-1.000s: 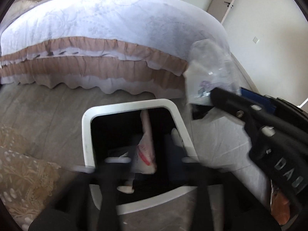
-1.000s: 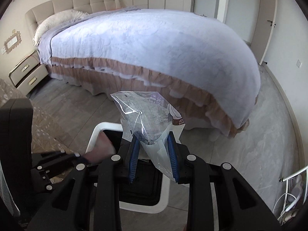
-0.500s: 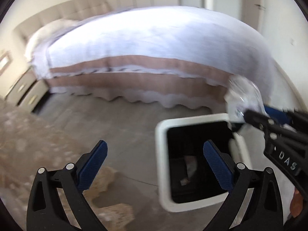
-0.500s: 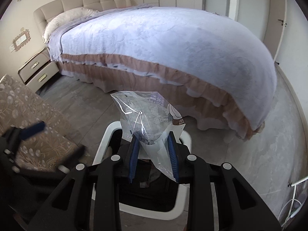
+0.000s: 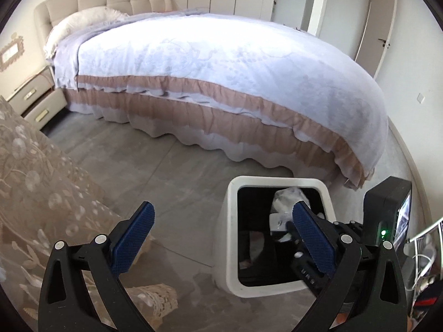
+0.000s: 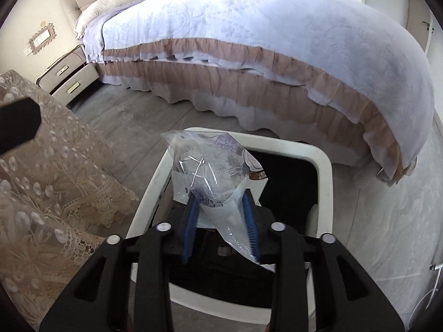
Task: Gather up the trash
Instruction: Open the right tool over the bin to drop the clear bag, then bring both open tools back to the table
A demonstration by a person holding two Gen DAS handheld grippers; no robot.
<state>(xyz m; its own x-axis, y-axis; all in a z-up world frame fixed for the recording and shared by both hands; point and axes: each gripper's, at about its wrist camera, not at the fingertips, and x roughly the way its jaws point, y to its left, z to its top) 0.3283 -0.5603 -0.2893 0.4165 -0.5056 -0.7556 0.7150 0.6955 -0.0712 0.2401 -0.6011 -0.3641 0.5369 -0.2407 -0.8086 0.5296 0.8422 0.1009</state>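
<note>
The bin stands on the floor before the bed, a nightstand left of the bed, wrappers in the bin.

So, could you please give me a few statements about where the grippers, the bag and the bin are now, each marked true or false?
1. The right gripper is shut on a clear plastic bag. True.
2. The left gripper holds a wrapper. False: its jaws stand wide open with nothing between them.
3. The bag is above the white trash bin. True.
4. The bin is empty. False: trash lies inside it.
5. The bin stands on the bed. False: it stands on the grey floor beside the bed.
</note>
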